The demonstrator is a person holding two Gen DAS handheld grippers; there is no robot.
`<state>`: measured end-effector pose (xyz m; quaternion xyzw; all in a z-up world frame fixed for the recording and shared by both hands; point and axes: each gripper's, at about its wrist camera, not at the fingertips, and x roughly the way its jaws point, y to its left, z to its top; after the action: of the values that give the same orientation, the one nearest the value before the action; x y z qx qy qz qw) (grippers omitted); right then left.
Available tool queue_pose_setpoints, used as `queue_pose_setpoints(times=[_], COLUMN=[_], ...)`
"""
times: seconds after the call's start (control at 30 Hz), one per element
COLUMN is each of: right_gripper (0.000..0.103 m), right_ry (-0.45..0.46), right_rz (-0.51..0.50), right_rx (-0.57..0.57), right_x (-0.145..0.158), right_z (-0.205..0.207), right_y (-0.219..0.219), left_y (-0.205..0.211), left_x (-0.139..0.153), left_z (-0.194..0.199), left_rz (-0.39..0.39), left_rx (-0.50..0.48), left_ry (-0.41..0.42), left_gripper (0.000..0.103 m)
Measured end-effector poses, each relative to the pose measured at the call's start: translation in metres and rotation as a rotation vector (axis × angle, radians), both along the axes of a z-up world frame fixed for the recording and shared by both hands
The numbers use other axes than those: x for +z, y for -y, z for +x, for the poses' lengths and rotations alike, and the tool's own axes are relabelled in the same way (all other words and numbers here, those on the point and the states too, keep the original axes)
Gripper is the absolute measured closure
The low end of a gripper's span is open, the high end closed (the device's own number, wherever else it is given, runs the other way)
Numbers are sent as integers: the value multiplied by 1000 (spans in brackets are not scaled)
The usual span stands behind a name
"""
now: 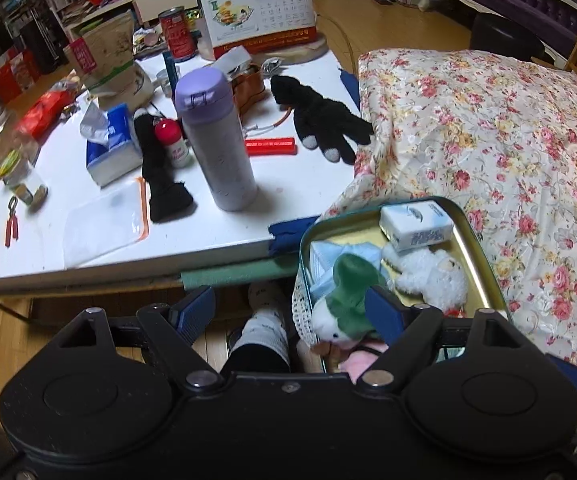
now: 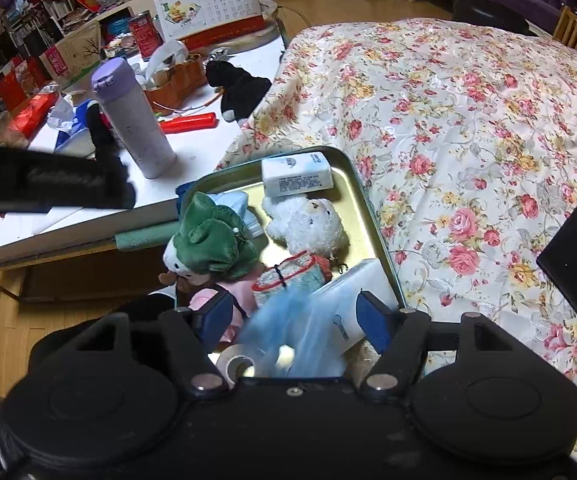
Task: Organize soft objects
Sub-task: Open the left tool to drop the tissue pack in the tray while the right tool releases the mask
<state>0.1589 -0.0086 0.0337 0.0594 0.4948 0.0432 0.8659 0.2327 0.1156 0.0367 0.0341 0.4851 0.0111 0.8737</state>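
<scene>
A green metal tin [image 1: 474, 236] [image 2: 362, 192] rests on the floral quilt and holds soft things: a green-hooded plush [image 1: 344, 296] [image 2: 212, 240], a white plush bear [image 1: 428, 272] [image 2: 308, 224], tissue packs [image 1: 416, 224] [image 2: 296, 174] and a knitted cloth [image 2: 292, 276]. My left gripper [image 1: 290, 312] is open, at the tin's near left edge, empty. My right gripper [image 2: 294, 316] is open over the tin's near end, above a blue plastic bag [image 2: 288, 340]. A black glove [image 1: 320, 120] [image 2: 240, 88] and a black sock [image 1: 160, 168] lie on the white table.
The white table [image 1: 88, 240] carries a lilac flask [image 1: 216, 140] [image 2: 132, 116], a blue tissue pack [image 1: 110, 148], a red bar [image 1: 270, 147], a zip bag [image 1: 104, 224], jars, a can and a calendar [image 1: 260, 12]. The floral quilt [image 2: 468, 140] fills the right. The other gripper's black body [image 2: 48, 184] crosses left.
</scene>
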Motion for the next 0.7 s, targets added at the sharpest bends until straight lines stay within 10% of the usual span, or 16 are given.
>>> queue_pose_setpoints(times=[0.7], right_gripper=[34], right_ry=[31], right_rz=[-75], right_rx=[-84], right_x=[12], right_z=[-43], right_y=[32], left_y=[13], left_x=[-10], left_z=[-49], left_rz=[-5], left_rx=[7], left_ry=[-51], left_gripper=[24])
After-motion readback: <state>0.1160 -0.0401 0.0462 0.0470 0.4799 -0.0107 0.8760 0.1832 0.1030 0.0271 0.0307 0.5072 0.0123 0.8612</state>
